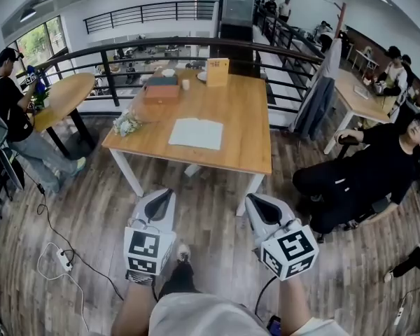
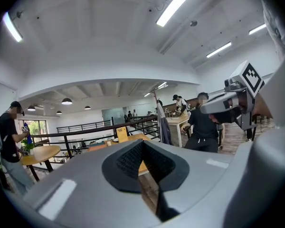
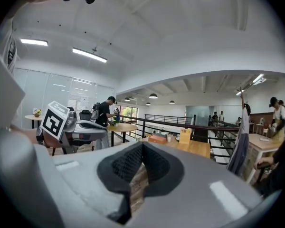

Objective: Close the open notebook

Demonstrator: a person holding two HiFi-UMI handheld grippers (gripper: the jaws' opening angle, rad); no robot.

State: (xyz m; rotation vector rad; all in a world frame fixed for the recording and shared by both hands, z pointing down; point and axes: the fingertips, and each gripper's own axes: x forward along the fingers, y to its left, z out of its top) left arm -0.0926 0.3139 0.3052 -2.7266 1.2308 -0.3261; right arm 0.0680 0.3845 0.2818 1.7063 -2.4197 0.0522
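Left gripper jaws together, empty; right gripper likewise; open notebook untouched

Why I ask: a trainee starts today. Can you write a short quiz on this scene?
1. True or false: the notebook on the table lies open.
2. What lies left of the notebook in the head view? A flowers, B yellow sign, C cup.
3. Does the left hand-held gripper or the right hand-held gripper touch the table?
Key: 1 true; 2 A; 3 no, both are shut and hang over the floor.
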